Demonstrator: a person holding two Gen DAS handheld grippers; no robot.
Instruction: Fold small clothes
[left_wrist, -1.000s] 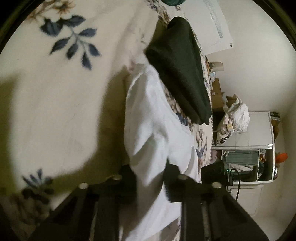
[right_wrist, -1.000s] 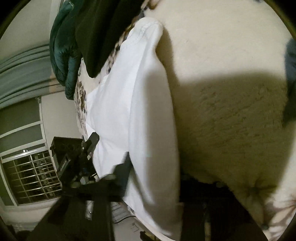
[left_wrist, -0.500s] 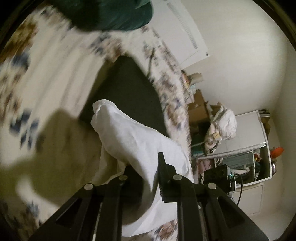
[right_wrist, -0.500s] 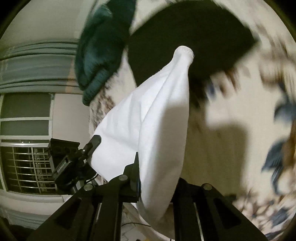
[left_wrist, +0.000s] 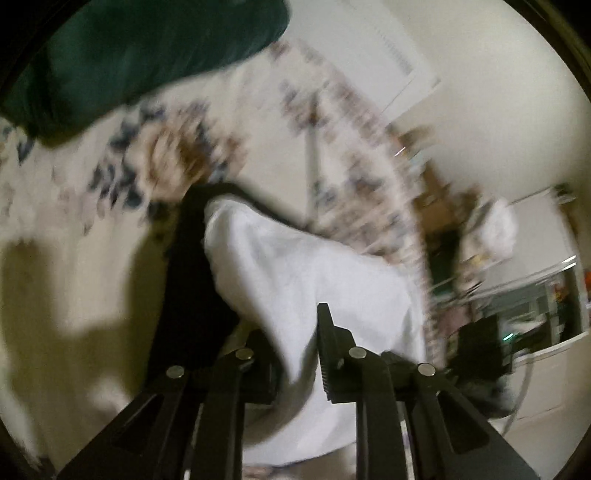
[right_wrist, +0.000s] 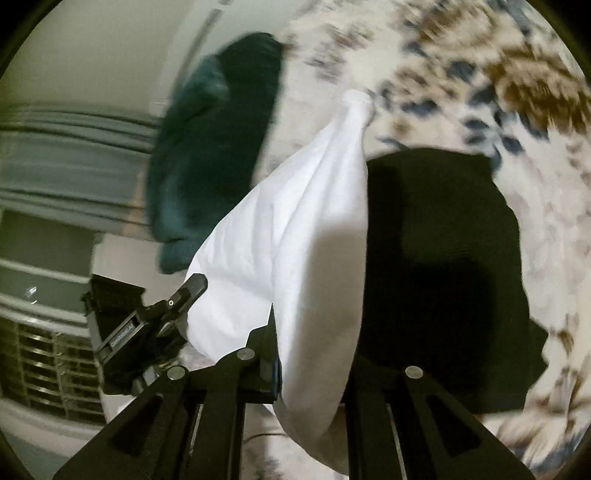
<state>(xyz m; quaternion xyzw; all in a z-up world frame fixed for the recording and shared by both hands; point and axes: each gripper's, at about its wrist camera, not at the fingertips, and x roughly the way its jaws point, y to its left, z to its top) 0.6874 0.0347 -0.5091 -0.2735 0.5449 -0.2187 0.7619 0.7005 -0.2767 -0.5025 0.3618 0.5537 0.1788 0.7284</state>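
The left tongs (left_wrist: 295, 354) are clenched on a fold of the white garment (left_wrist: 306, 269); the cloth runs down between the two black fingers (left_wrist: 328, 354) and spills out below them; the right tongs (right_wrist: 312, 354) are likewise clenched on the same white garment (right_wrist: 295, 236), which is pinched between the fingers and hangs beneath them in a soft curve. The garment is held up off the bed, stretched between the two tongs; in the right wrist view it tapers away to a narrow bunched tip over the floral blanket (right_wrist: 480, 74); in the left wrist view its far end is a rounded lump lying against the black garment (left_wrist: 192, 280). That black garment (right_wrist: 443, 266) lies flat on the floral blanket (left_wrist: 74, 221), just behind and beside the hanging white cloth; a dark teal bundle (left_wrist: 147, 55) sits farther off on the bed, well apart from the tongs; the same teal bundle (right_wrist: 218, 155) shows at the bed's edge in the right wrist view. Both views are blurred, the blanket's pattern most of all. A black device on a stand (right_wrist: 140, 325) is visible beside the bed, near a barred window (right_wrist: 44, 362); a white cabinet (left_wrist: 546, 295) stands against the wall beyond the bed.
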